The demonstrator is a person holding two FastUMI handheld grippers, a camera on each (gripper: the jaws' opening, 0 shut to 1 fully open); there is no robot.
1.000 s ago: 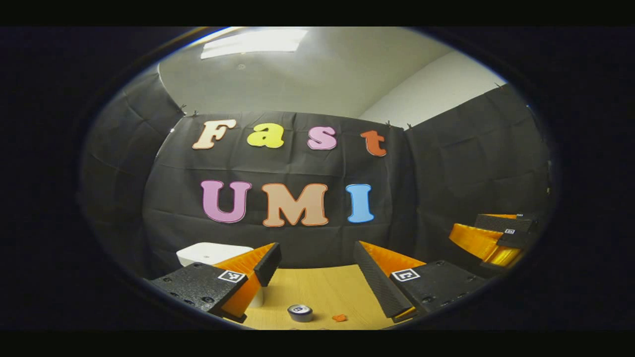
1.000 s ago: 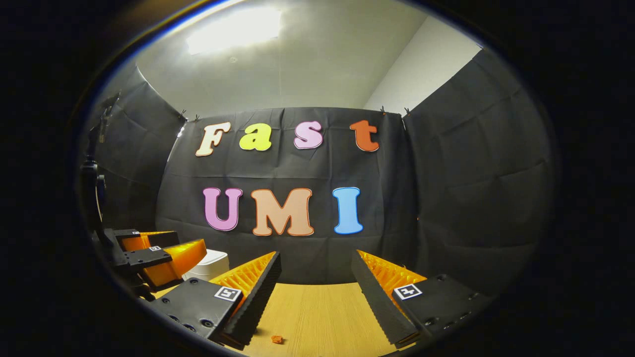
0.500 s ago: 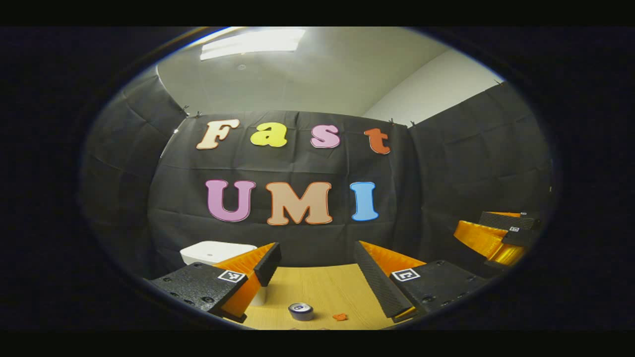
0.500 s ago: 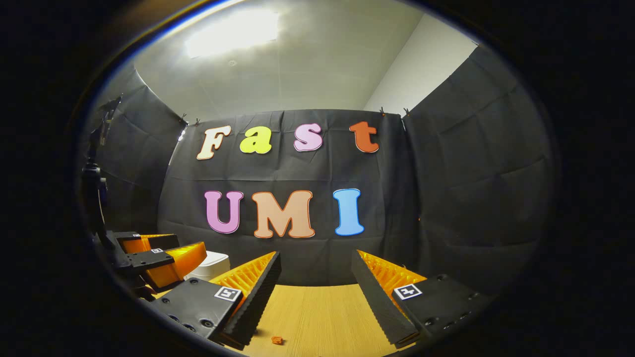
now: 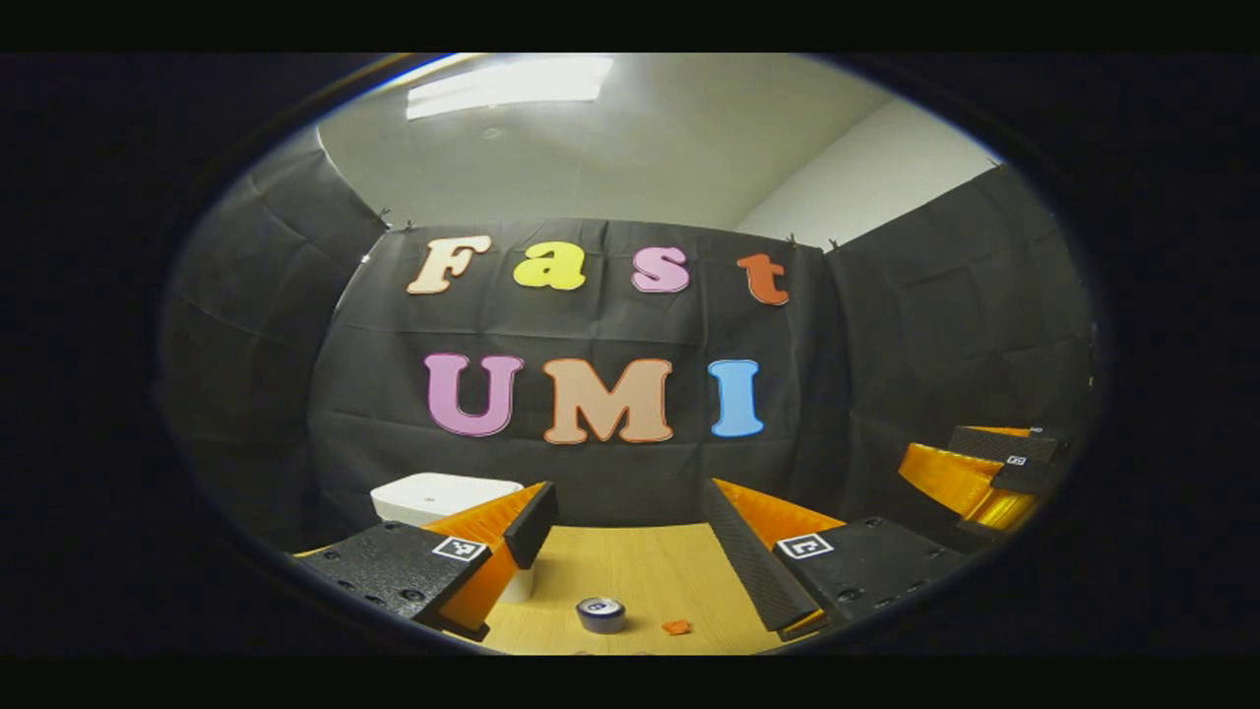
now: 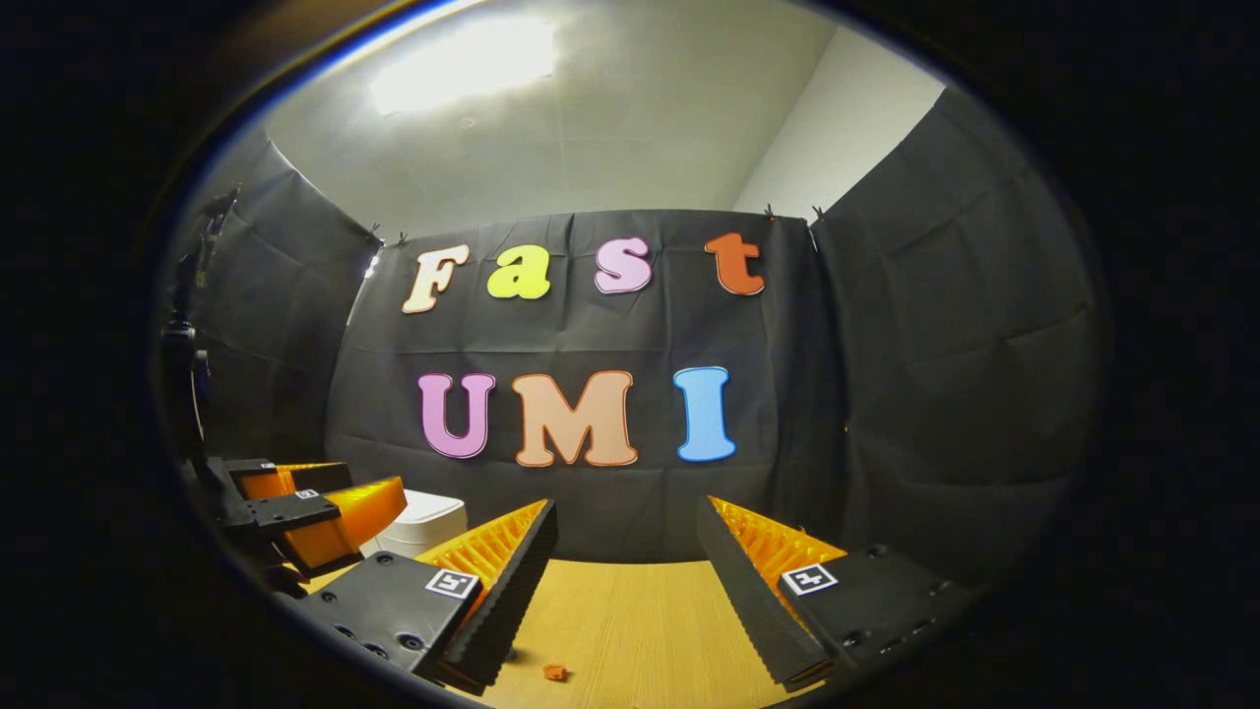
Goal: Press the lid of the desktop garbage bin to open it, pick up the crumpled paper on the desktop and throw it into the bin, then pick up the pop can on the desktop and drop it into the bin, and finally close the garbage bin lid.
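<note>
Left gripper [image 5: 630,517]: lower centre of the left gripper view; fingers spread apart, nothing between them; also at lower left of the right gripper view [image 6: 325,512]
Right gripper [image 6: 627,537]: lower centre of the right gripper view; fingers wide apart, empty; also at the right edge of the left gripper view [image 5: 984,473]
Garbage bin [image 5: 443,495]: white, lid shut; lower left, partly behind the left finger; on the bench [image 5: 630,571]
Pop can [image 5: 600,613]: upright, bottom centre, apart from the bin
Orange scrap [image 5: 675,626]: just right of the can
</note>
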